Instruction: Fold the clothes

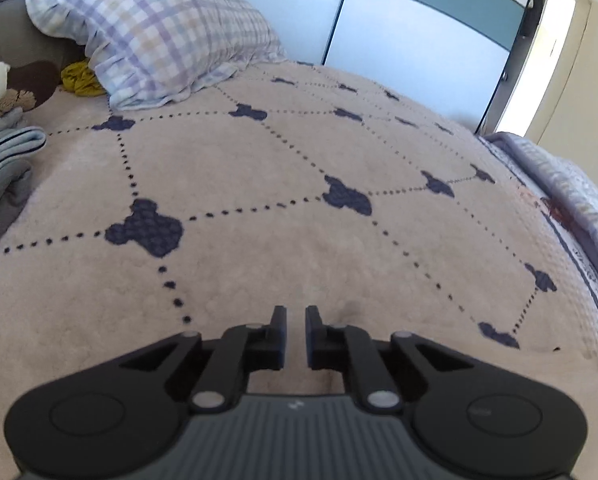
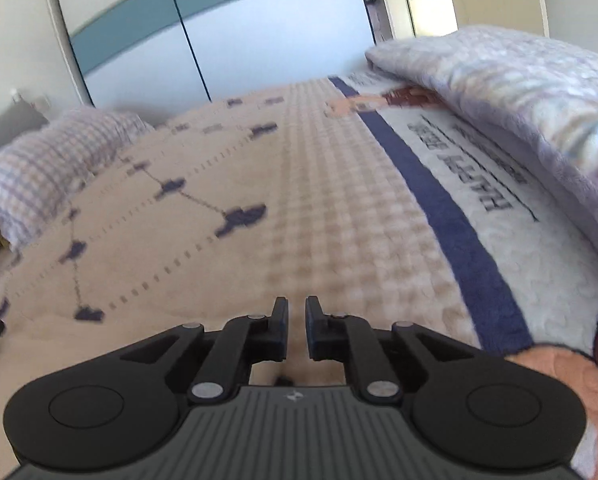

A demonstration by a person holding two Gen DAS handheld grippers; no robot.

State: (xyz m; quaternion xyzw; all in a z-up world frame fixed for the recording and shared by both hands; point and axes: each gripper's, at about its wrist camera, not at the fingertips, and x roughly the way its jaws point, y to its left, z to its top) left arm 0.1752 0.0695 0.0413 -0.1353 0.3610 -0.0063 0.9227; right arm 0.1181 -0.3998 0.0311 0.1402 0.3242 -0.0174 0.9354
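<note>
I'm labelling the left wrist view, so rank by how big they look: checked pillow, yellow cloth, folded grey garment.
1. checked pillow, clearly largest.
2. folded grey garment, cut off by the frame edge, so unsure.
3. yellow cloth, smallest, partly hidden behind the pillow.

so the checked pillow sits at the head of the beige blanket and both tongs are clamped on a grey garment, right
Not quite. The checked pillow does sit at the head of the beige blanket, but neither tongs hold anything: the left tongs and right tongs each show a narrow empty gap over the blanket in their own wrist views. The grey garment lies untouched at the left edge of the left wrist view.
</note>
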